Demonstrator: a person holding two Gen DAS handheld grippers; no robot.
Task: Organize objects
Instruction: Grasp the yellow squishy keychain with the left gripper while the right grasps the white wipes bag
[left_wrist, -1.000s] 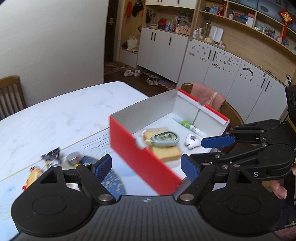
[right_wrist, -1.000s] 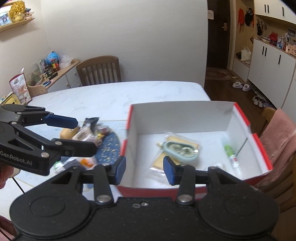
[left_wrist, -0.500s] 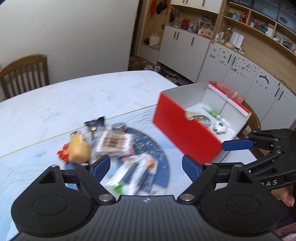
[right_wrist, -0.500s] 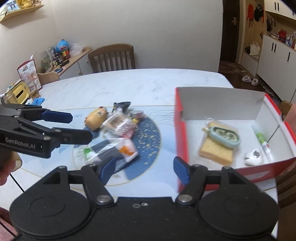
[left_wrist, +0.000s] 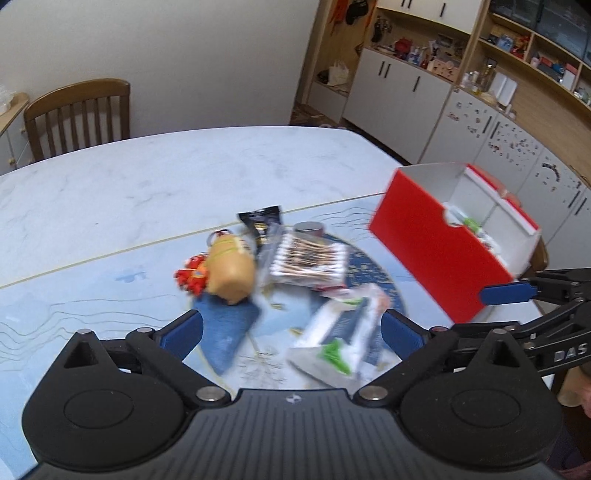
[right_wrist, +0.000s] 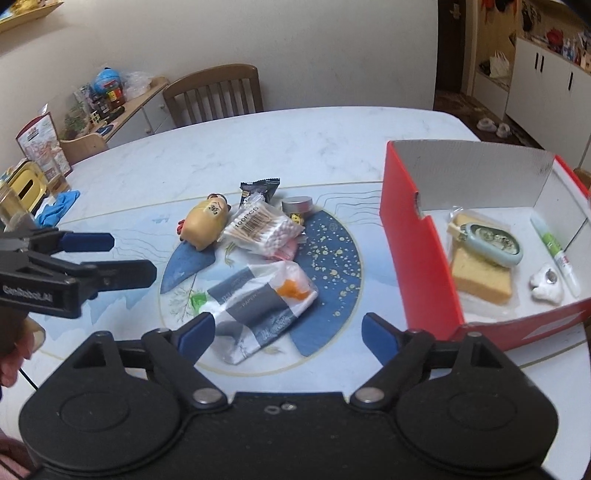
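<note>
- One red cardboard box (right_wrist: 417, 258) at the table's (right_wrist: 258, 147) right edge holds four items.
- Six loose items lie mid-table, including one cotton-swab packet (right_wrist: 264, 227).
- Two hand-held grippers, left (left_wrist: 291, 330) and right (right_wrist: 288, 328), jaws just widened, gaping, empty.

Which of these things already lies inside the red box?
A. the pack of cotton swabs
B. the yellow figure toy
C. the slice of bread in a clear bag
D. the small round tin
C: the slice of bread rests on the floor of the red box, while the other three lie outside on the table.
</note>
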